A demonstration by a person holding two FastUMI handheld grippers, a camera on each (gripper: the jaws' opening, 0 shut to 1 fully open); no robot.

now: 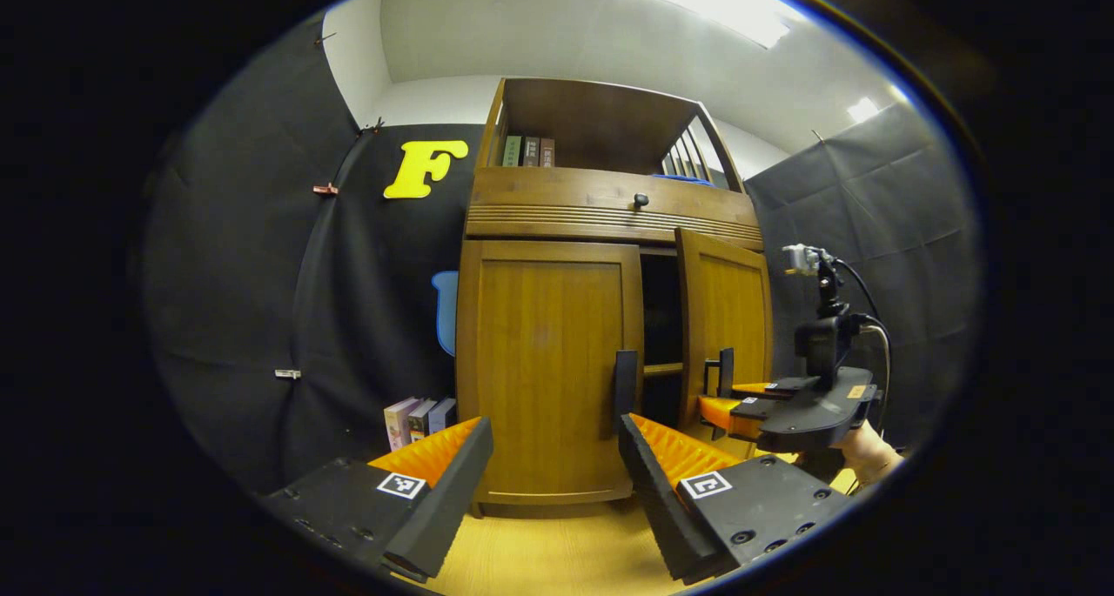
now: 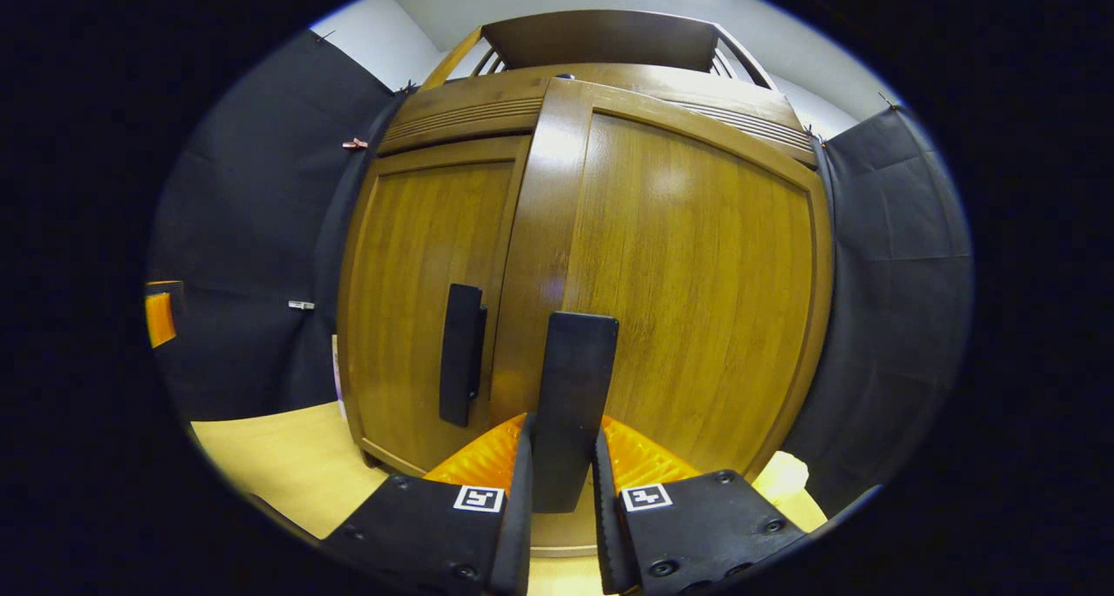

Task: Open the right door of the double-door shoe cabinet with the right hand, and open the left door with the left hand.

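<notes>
Left gripper view: the shoe cabinet [image 1: 600, 222] fills the centre of the booth. Its left door [image 1: 548, 370] lies flat and closed, the dark handle [image 1: 625, 387] at that door's 3 o'clock edge. The left claw [image 1: 555, 483] hangs spread and empty just short of that door, fingers wide enough to take the handle when its turn comes. At 3 o'clock the right door [image 1: 727, 335] stands partly swung out with a dark gap beside it, the right claw [image 1: 727, 385] at its handle and a hand [image 1: 866, 452] behind the tool.

Right gripper view: the right door [image 2: 687, 283] looms close and angled outward. The right claw [image 2: 561, 483] is pinching the door's black handle [image 2: 574, 387] between both fingers, apparently a grip for pulling along the hinge arc. At 9 o'clock, the left door's handle [image 2: 461, 352] waits untouched.
</notes>
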